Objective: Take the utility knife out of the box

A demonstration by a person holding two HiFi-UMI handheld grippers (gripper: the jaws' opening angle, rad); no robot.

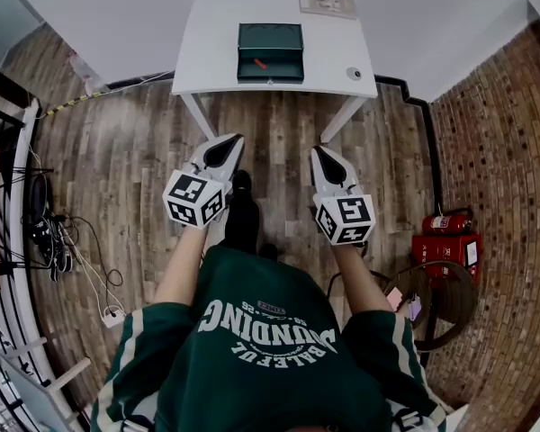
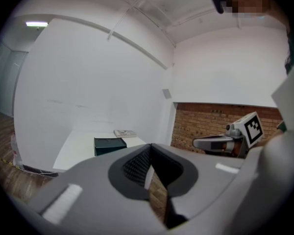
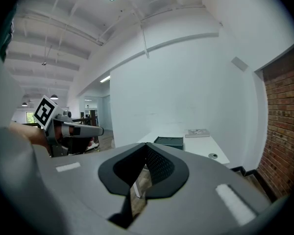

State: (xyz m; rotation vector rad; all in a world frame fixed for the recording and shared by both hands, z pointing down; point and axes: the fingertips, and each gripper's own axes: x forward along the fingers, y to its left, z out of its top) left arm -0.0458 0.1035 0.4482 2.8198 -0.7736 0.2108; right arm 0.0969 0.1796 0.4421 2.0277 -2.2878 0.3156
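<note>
A dark green open box (image 1: pixel 270 52) stands on the white table (image 1: pixel 216 57) at the far end of the head view. A small red utility knife (image 1: pixel 260 63) lies inside it. Both grippers hover over the wooden floor, well short of the table. My left gripper (image 1: pixel 232 140) is shut and empty, and so is my right gripper (image 1: pixel 319 151). The left gripper view shows the box (image 2: pixel 109 145) far beyond my shut left gripper (image 2: pixel 149 148). In the right gripper view the box (image 3: pixel 168 142) lies ahead of my shut right gripper (image 3: pixel 147 146).
A booklet (image 1: pixel 327 2) lies at the table's back right and a small round object (image 1: pixel 354 74) near its right edge. A red fire-extinguisher case (image 1: pixel 447 241) and a round stool (image 1: pixel 441 295) stand by the brick wall on the right. Cables (image 1: pixel 54 241) lie on the floor at left.
</note>
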